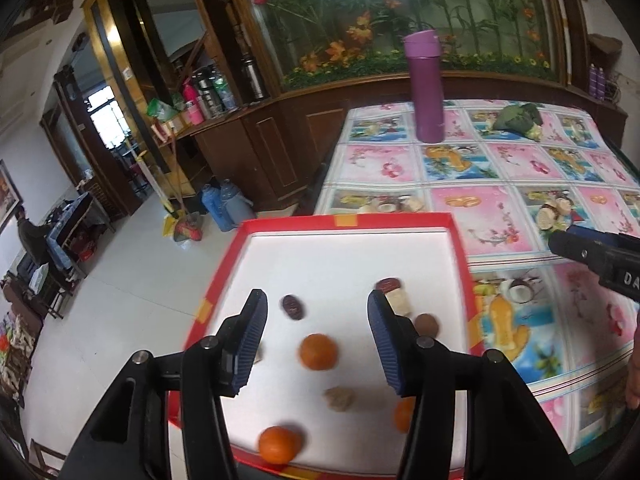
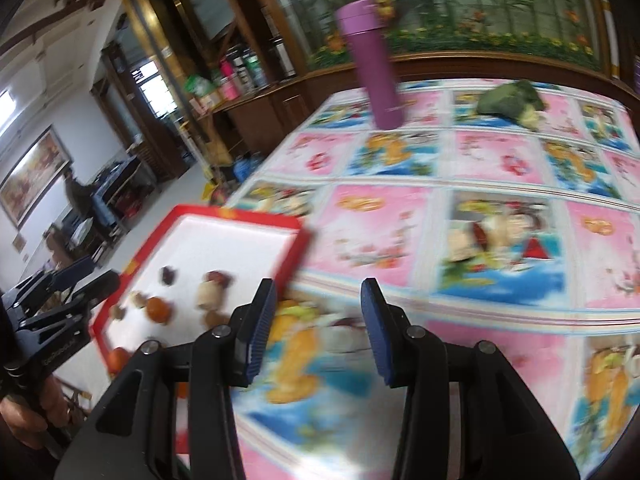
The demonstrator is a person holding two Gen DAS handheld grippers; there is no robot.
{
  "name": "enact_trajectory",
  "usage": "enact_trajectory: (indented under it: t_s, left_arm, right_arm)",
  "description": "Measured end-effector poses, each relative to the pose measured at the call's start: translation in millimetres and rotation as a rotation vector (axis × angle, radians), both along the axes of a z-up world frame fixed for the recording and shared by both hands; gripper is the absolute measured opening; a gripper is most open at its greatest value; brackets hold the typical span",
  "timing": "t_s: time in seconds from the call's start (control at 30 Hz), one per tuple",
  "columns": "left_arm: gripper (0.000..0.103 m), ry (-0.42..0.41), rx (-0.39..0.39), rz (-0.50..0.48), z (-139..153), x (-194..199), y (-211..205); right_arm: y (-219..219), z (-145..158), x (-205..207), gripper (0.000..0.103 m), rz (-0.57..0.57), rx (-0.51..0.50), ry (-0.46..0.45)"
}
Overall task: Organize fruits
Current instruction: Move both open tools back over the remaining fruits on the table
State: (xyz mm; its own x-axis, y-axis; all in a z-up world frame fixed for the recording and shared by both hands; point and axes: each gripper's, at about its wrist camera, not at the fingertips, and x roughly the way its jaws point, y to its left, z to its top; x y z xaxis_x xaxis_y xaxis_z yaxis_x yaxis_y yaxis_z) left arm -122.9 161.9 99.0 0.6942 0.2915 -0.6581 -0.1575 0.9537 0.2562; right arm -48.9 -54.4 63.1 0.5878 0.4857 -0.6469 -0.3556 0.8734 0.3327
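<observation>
**Both hand-held grippers empty over the fruit tray**

The left hand-held gripper (image 1: 318,320) hangs over the red-rimmed tray (image 1: 348,226) with its jaws spread wide and nothing between them. Seen through the gap, an orange (image 1: 319,351) lies on the tray's white floor, with a dark date (image 1: 293,307) just beyond it. Further out sit a pale chunk of fruit (image 1: 400,300), a brown round one (image 1: 427,325), a beige lump (image 1: 339,399) and another orange (image 1: 279,445) at the near rim. The right hand-held gripper (image 2: 316,324) is likewise spread and empty, above the patterned table (image 2: 400,216) beside the tray's right edge. Well beyond stand a purple flask (image 1: 427,88) and a green vegetable (image 1: 518,120).

The step appears to be picking the next piece, probably the centred orange. That calls for lowering the left jaws astride it and closing gently, since it could roll.
</observation>
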Motion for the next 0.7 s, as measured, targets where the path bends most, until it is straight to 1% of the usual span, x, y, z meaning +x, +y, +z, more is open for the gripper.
enact_trajectory:
  t_s: [0.1,0.17,0.33,0.43,0.5,0.6,0.7]
  left_arm:
    - [0.054,0.028,-0.037,-0.061,-4,12,-20]
    - [0.055,0.056,-0.059,-0.103,-10,23,-35]
    - [0.055,0.128,-0.096,-0.202,-27,48,-76]
    - [0.055,0.168,-0.116,-0.253,-37,57,-96]
    - [0.055,0.184,-0.125,-0.27,-41,60,-103]
    - [0.055,0.203,-0.124,-0.273,-46,64,-106]
    - [0.055,0.219,-0.144,-0.267,-48,69,-104]
  right_arm:
    - [-37,-9,9,0.046,-0.071,-0.031,0.014]
    - [-66,-18,15,0.046,-0.118,-0.047,0.045]
    - [-108,-33,22,0.046,-0.185,-0.075,0.095]
    - [-118,-38,30,0.046,-0.202,-0.071,0.11]
    - [-117,-41,40,0.046,-0.204,-0.069,0.118]
    - [-111,-43,54,0.046,-0.218,-0.107,0.093]
    - [-99,-45,72,0.046,-0.208,-0.148,0.086]
